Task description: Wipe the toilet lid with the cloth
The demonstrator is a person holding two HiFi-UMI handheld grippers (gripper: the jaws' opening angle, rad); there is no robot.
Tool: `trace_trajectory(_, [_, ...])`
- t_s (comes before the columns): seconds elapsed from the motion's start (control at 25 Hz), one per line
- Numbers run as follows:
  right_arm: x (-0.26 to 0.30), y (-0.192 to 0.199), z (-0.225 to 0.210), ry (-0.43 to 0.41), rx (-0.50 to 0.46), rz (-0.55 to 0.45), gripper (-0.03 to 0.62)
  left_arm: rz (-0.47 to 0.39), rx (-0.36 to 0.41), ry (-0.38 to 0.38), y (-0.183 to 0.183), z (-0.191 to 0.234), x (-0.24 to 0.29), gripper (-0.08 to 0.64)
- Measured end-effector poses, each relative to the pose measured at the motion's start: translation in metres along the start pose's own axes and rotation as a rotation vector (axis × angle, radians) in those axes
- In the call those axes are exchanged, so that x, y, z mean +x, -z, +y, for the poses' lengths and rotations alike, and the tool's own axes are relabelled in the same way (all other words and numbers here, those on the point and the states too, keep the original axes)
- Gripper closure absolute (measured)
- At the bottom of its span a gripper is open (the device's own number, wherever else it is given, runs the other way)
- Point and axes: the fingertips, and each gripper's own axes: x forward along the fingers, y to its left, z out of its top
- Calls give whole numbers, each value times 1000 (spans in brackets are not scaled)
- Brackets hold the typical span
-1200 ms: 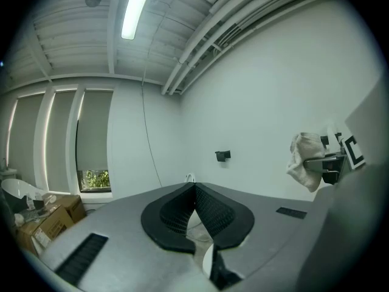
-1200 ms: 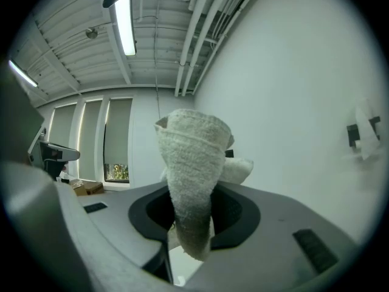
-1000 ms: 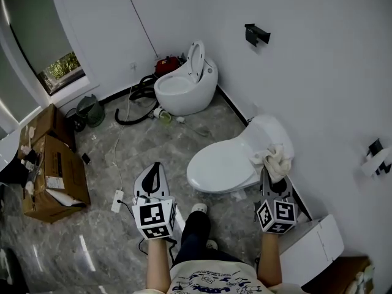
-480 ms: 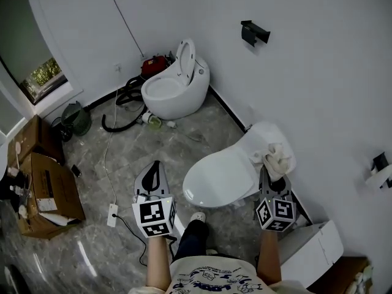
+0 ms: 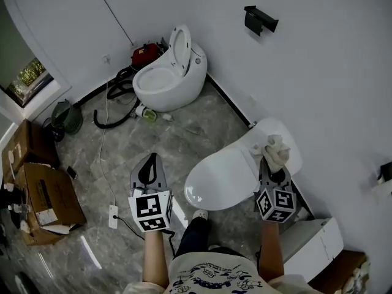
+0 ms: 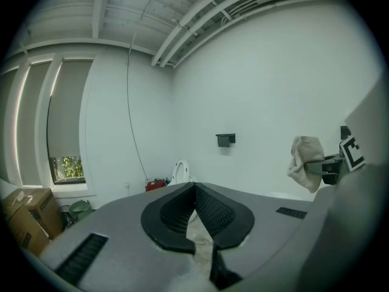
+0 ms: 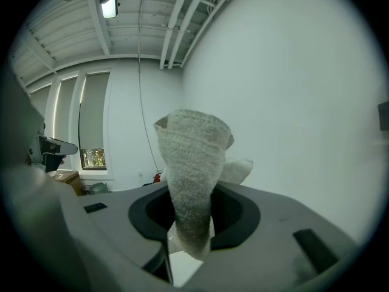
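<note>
A white toilet with its lid (image 5: 223, 175) down stands by the right wall. My right gripper (image 5: 272, 165) is over the toilet's rear, shut on a crumpled pale cloth (image 5: 274, 149). In the right gripper view the cloth (image 7: 193, 163) sticks up from the gripper (image 7: 193, 194) against the bare wall; whether it touches the toilet I cannot tell. My left gripper (image 5: 150, 162) hovers above the floor left of the lid, shut with nothing in it (image 6: 194, 190). The left gripper view also shows the cloth (image 6: 306, 162) off to the right.
A second toilet (image 5: 164, 81) with its seat raised stands at the back, with a red object (image 5: 143, 55) and black hose (image 5: 113, 97) beside it. Cardboard boxes (image 5: 43, 195) lie left, and a power strip (image 5: 113, 216) on the floor. A white box (image 5: 309, 245) is right, a black fixture (image 5: 260, 18) on the wall.
The head view has swung, so the room has slid left and down. The right gripper with the cloth has edged slightly farther over the toilet's rear. The left gripper has barely moved.
</note>
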Motion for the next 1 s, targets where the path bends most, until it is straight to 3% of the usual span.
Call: trace_trajectory(1.0, [163,169,-17,40,-9,299,479,249,-2,59,147,26,146,557])
